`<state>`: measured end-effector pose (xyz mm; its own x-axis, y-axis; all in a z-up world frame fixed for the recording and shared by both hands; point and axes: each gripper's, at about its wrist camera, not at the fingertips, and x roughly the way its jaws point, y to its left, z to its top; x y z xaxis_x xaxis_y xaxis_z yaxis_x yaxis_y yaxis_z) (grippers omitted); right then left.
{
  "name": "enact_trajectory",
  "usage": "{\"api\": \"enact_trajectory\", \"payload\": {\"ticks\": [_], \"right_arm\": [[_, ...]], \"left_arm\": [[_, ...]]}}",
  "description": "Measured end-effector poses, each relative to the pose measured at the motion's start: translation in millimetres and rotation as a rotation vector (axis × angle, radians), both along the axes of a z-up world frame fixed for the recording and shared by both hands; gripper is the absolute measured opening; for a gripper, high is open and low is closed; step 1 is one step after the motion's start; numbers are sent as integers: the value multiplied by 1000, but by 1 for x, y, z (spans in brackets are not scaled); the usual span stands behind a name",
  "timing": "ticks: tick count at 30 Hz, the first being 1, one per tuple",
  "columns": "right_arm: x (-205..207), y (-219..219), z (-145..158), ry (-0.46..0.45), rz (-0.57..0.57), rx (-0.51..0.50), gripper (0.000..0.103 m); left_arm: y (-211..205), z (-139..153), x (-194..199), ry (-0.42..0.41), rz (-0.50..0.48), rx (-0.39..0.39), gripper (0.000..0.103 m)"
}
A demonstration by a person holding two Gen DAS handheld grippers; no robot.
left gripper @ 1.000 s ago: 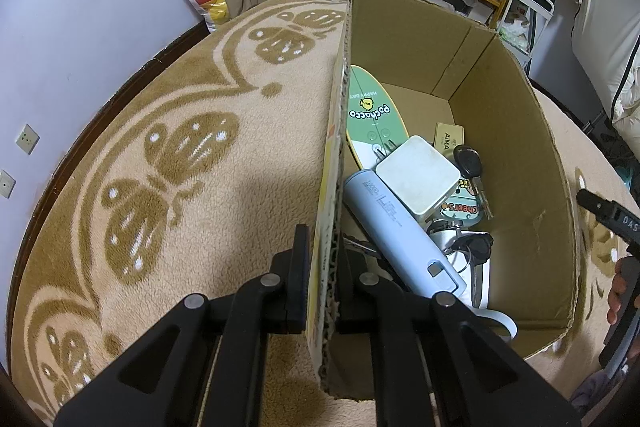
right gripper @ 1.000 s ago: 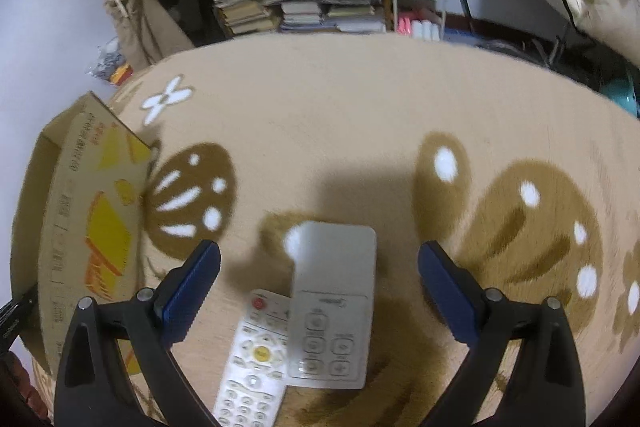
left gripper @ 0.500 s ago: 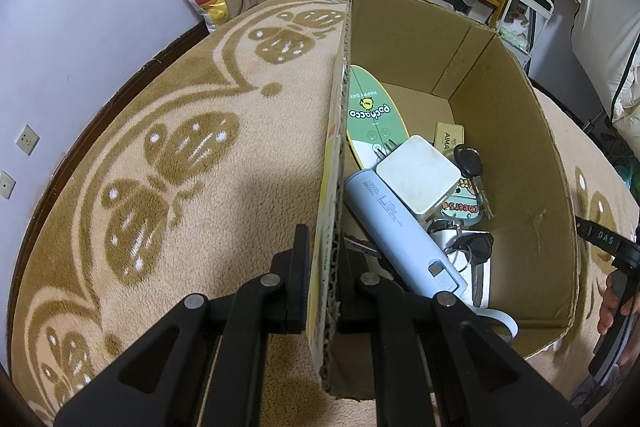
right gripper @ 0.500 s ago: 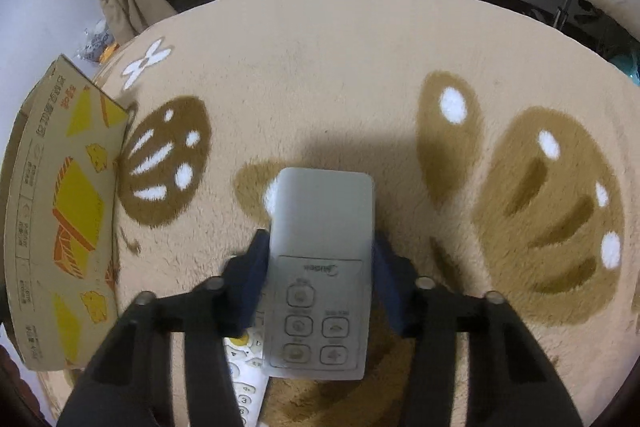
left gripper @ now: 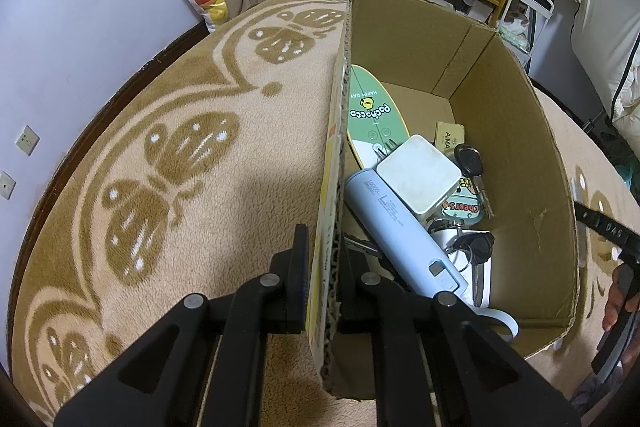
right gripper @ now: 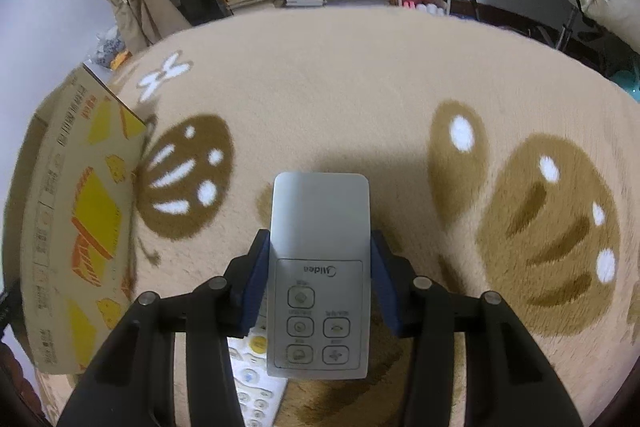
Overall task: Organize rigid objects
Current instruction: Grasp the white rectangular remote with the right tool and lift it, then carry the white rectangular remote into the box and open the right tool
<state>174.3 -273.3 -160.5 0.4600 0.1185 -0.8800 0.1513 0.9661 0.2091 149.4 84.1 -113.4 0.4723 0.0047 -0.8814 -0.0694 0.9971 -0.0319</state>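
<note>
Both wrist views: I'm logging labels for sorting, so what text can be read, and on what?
"Midea": silver remote, upside down.
"Pochacco", "HAPPY DAY": green board, upside down.
"10000": blue power bank.
"AIMA": tan tag.
"Cheers": sticker, upside down.
Cardboard box print, button captions: unreadable.

The white remote (right gripper: 256, 387) is mostly hidden under the grey remote (right gripper: 320, 267) — its bottom is cut off.

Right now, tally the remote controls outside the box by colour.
Grey remote, clamped in the right gripper: 1
White remote, lying on the rug beneath it: 1
Total: 2
</note>
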Motion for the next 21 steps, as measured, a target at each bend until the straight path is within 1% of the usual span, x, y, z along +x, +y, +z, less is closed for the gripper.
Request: {"api": "enact_trajectory", "payload": {"ticks": [3,7,10,14,17,21], "right_arm": [[0,3,10,-27,8,1,51],[1,13,29,-71,29,13,51],[3,21,42,-104,55,19,51],[2,40,59,-145,105,4,51],[3,52,70,-169,128,24,51],[3,75,95,-227,180,39,51]], "left_arm": [[0,0,0,1,9,-5,10],[-1,0,0,1,4,9,10],[1,1,1,3,11,-1,10],[2,1,1,2,11,-5,10],[3,1,1,2,10,-9,10],[3,0,2,3,10,-8,10]]}}
